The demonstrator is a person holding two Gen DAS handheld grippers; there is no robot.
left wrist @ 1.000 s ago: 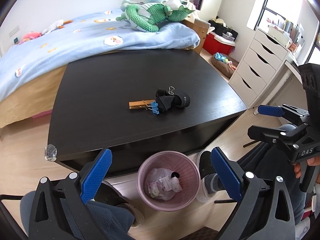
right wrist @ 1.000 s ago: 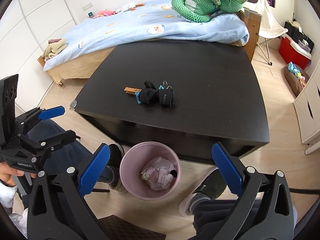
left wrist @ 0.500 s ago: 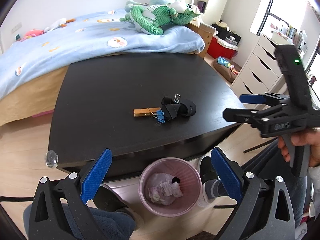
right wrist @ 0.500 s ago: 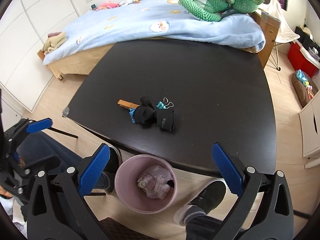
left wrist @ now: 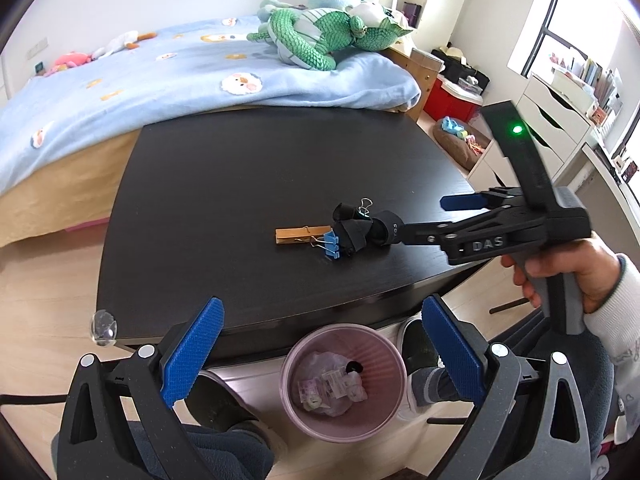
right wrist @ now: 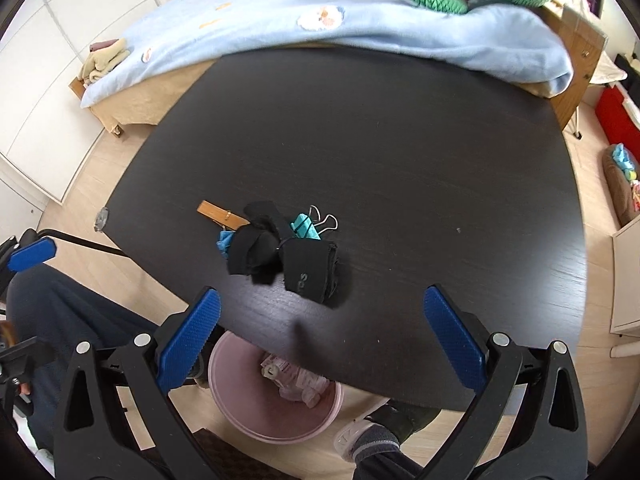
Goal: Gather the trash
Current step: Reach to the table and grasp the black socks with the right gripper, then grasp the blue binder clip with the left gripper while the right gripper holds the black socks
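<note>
Near the front edge of the black table lies a small pile: a wooden clothespin, a blue binder clip and a black rolled strap. My right gripper hovers just short of the strap. Its jaws are wide and closing, and no pad presses on anything. In the left wrist view the right gripper comes in from the right, with its lower finger beside the strap. My left gripper stands open above the pink bin, which holds crumpled wrappers.
A bed with a blue blanket and a green plush toy borders the table's far side. White drawers stand at the right. The person's legs and shoes flank the bin. A clear bumper caps the table's near left corner.
The right gripper has swung in over the table and come down close to the pile. The left gripper has stayed over the bin.
</note>
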